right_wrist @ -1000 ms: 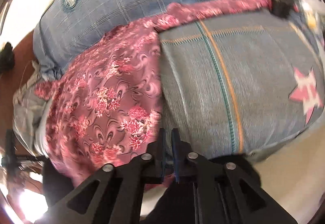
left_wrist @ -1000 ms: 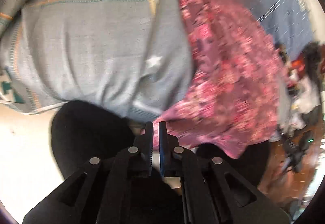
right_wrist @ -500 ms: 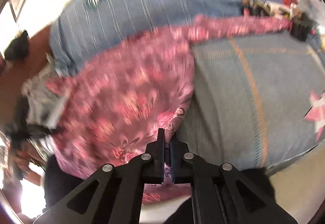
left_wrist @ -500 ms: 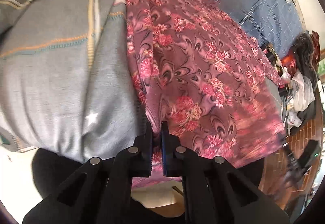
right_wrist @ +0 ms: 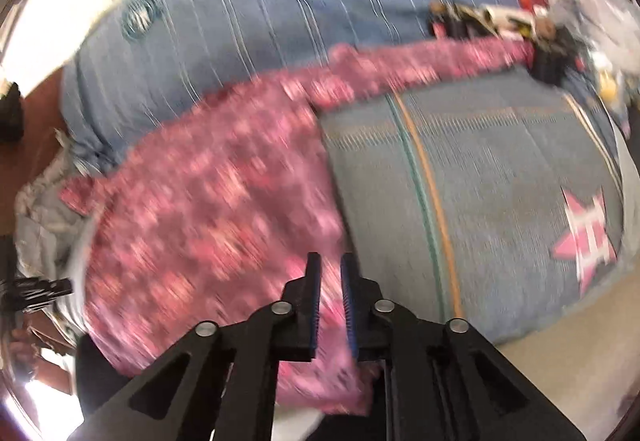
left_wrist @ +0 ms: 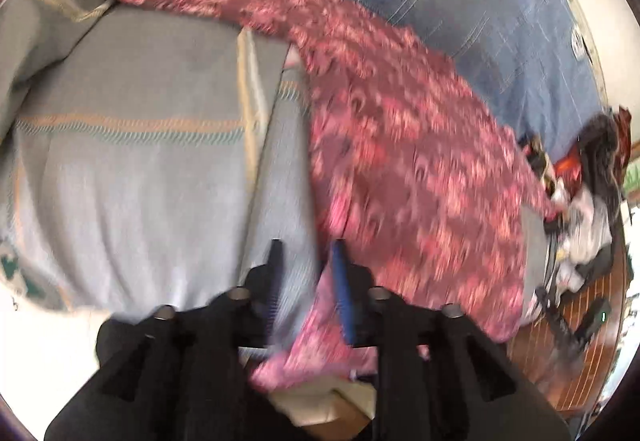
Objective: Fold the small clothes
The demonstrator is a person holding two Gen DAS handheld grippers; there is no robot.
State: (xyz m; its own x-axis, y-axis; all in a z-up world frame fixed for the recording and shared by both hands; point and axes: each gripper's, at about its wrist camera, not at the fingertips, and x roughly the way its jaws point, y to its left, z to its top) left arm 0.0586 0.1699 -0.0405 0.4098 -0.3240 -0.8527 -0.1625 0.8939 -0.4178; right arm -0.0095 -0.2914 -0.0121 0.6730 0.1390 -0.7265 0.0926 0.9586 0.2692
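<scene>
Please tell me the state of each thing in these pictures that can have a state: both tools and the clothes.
Left tool: open, holding nothing.
Right tool: slightly open, holding nothing.
Pink floral garment: released, spread out on the bed, its near edge hanging over the side.
Grey-blue blanket: lying flat beside the garment.

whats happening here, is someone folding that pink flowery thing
Yes, a person with a handheld gripper in each hand is working on the pink floral garment, spread over a grey-blue blanket on a bed. Both the left gripper and right gripper are open at the garment's near edge, gripping nothing. The picture is motion-blurred.
</scene>
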